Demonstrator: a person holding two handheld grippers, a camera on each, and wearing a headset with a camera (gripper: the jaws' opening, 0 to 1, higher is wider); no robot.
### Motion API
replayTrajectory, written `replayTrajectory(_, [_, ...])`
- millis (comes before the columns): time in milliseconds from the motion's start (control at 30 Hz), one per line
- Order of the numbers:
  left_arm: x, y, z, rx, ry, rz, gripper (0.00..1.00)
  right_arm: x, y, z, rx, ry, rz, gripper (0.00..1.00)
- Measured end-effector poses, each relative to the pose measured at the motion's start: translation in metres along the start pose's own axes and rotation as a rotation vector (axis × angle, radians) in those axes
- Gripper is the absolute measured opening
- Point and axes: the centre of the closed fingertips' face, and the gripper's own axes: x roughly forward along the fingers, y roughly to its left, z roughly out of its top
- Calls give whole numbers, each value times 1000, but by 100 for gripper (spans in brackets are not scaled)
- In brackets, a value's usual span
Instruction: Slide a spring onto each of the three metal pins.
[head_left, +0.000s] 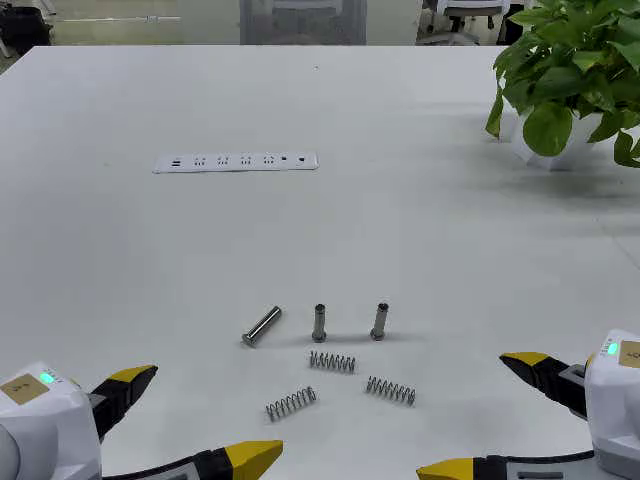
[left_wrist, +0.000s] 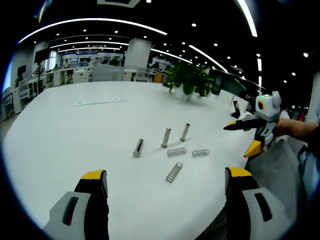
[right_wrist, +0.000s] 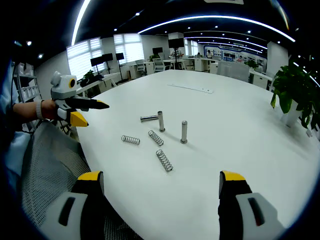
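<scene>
L tool (head_left: 217, 408), R tool (head_left: 461, 412) cropped at btm.

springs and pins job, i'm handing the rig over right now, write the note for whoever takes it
Left tongs: open, empty, at the near edge of the white table.
Right tongs: open, empty, at the same edge.
Pins, in a row: left pin lies on its side; middle pin and right pin stand upright.
Springs lie loose in front of them: left spring, middle spring, right spring.
Done: nothing.
Left: all three springs.
</scene>
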Motion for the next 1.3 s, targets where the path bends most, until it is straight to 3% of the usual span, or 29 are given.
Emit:
replayTrajectory(400, [-1, 4, -6, 22, 33, -2, 100, -3, -6, -2, -7, 15, -10, 97])
replayTrajectory(567, [0, 12, -8, 18, 41, 8, 100, -2, -9, -5, -6, 21, -15, 97])
replayTrajectory(1000, [6, 15, -13, 36, 99, -27, 99, 0, -9, -10, -4, 35, -15, 97])
replayTrajectory(1167, [11, 21, -9, 52, 129, -41, 97, 0, -11, -12, -11, 41, -19, 97])
replayTrajectory(1300, [19, 22, 3, 27, 133, -61, 94, -1, -8, -11, -16, 41, -15, 97])
